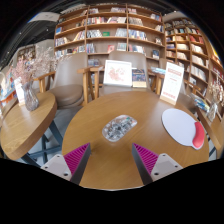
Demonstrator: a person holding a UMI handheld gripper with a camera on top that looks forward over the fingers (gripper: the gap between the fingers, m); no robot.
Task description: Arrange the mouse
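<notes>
A grey, patterned mouse (119, 127) lies near the middle of the round wooden table (100, 170), just ahead of my fingers and apart from them. To its right lies a white oval mouse pad (180, 125) with a red piece (199, 135) at its right edge. My gripper (111, 160) hovers low over the near part of the table, open, with only bare wood between its pink pads. The left finger (75, 157) and the right finger (147, 157) stand wide apart.
Two upright display cards (117, 72) (172, 82) stand at the table's far side, with a chair (68, 80) behind. A second wooden table (20, 125) with a vase of flowers (28, 92) is on the left. Bookshelves (110, 30) line the back.
</notes>
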